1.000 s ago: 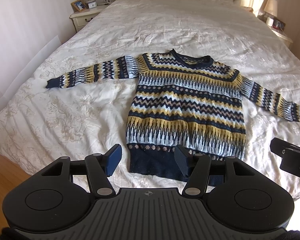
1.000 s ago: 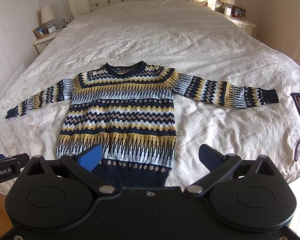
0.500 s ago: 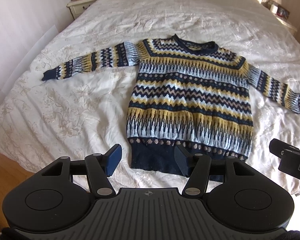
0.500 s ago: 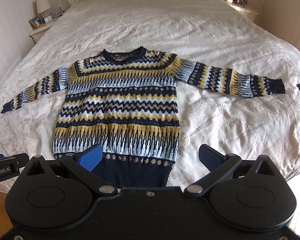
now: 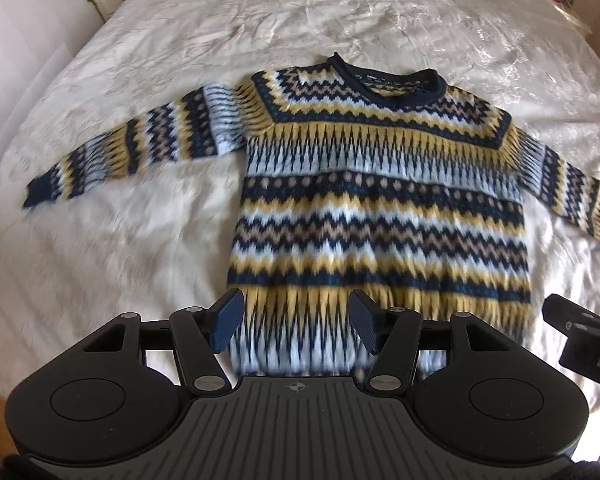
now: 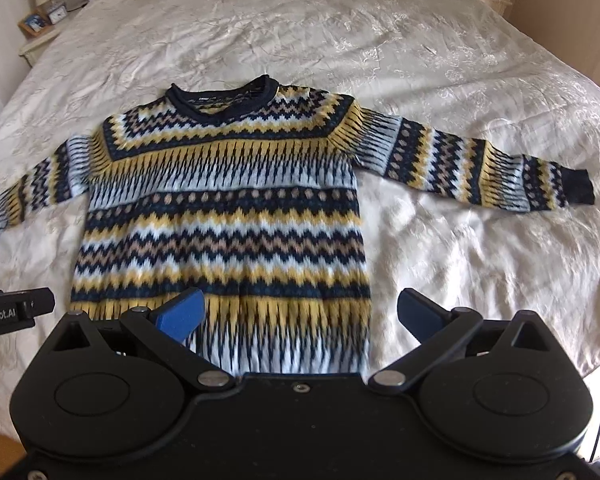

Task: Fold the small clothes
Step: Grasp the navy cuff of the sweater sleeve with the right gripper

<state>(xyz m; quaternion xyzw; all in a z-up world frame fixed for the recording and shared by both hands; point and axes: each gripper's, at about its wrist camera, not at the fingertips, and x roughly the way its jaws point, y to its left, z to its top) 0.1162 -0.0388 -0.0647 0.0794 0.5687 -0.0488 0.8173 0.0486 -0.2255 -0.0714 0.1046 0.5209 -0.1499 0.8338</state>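
Left gripper (image 5: 296, 322) jaws parted with nothing between them, right gripper (image 6: 300, 314) spread wider and also empty, both angled down over the near end of the sweater (image 6: 224, 216), probably lining up to pinch its lower corners for a first fold. Sweater lies flat, front up, on the cream bedspread (image 6: 440, 64), collar (image 6: 224, 98) away from the grippers, sleeves spread to both sides, so nothing is folded yet. Nightstand (image 6: 36, 40) sits well apart, no obstruction.

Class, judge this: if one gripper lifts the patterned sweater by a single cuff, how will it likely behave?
The knitted sweater lies limp and flat, so it would probably drape and trail. Its thick knit suggests some weight, likely stretching the sleeve.
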